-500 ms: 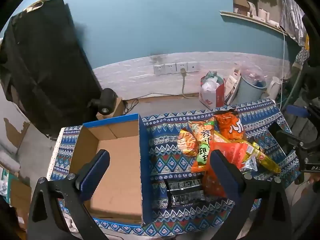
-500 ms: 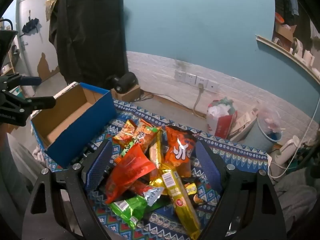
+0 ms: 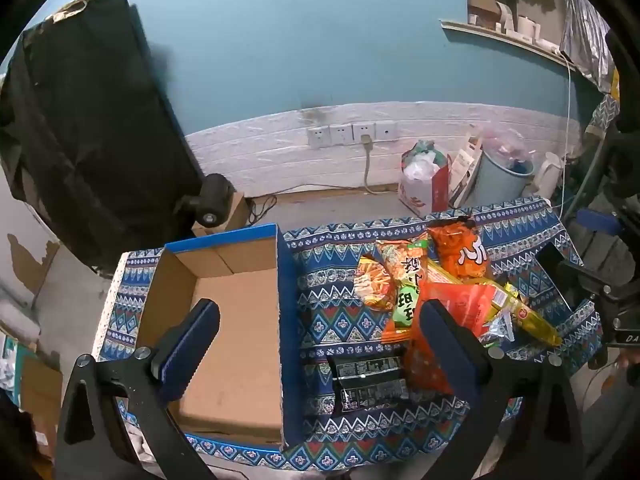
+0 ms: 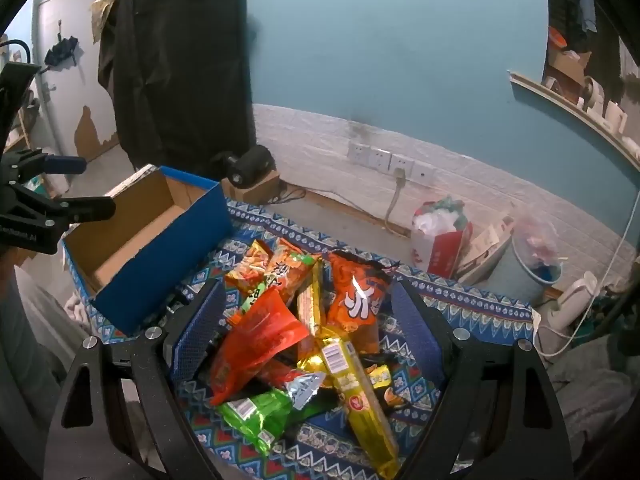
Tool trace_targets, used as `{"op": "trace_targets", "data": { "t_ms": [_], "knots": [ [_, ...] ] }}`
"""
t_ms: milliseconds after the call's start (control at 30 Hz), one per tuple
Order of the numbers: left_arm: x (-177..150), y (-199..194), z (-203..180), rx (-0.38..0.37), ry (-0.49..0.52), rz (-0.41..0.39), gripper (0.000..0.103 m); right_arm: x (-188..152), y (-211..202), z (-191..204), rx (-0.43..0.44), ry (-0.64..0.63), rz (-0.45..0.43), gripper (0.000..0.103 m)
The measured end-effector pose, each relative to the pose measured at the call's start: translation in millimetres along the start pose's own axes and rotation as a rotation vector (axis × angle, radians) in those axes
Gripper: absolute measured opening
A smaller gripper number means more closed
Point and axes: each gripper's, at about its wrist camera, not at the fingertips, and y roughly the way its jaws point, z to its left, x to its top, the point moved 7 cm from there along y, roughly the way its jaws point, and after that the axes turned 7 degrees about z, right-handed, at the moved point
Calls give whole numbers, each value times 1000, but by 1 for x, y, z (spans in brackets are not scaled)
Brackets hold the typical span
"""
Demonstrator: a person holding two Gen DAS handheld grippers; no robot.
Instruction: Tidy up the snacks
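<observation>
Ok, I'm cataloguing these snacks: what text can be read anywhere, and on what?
"小": orange chip bag.
"enRobot.AI", start cut off: left tool.
"DA", rest cut off: right tool.
Green-label packet characters, black packet print, yellow packet barcode label: too small or blurred.

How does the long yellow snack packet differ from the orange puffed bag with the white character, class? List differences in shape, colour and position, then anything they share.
The long yellow packet is narrow and stick-like; the orange bag is wide and puffy. The yellow packet shows a barcode label; the orange bag shows a white character. The yellow packet lies nearer the camera, the orange bag farther back. Both lie in the same pile on the patterned cloth, outside the box.
</observation>
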Motion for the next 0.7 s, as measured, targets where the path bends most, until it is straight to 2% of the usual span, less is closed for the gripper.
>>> {"op": "trace_targets", "data": {
  "t_ms": [700],
  "knots": [
    [-5, 1, -6, -4, 7, 10, 101, -1, 3, 4, -3, -8, 8, 84]
  ]
}}
